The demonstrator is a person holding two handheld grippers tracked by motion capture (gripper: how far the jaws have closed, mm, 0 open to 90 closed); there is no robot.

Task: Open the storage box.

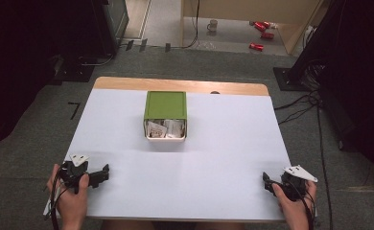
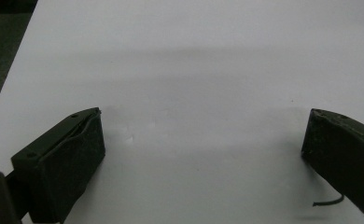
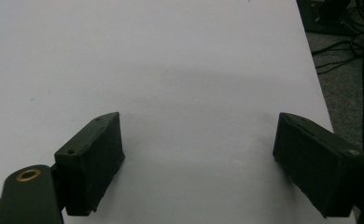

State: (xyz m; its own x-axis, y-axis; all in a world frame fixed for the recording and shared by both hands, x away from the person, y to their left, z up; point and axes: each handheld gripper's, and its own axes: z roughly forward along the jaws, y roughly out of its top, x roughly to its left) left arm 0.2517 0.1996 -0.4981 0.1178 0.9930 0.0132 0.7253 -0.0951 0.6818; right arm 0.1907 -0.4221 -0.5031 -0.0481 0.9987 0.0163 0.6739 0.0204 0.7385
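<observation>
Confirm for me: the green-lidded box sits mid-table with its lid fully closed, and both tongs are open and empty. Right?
Not quite. The lid covers only the far part of the box; the high view shows packets in the open near end. Left tongs and right tongs are open and empty.

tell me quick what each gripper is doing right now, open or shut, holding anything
Left gripper: open, nothing between the jaws.
Right gripper: open, nothing between the jaws.

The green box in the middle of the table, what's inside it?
The green box has its lid covering the far part. In the open near end lie pale, crumpled-looking packets; what they are is unclear. Anything under the lid is hidden.
</observation>
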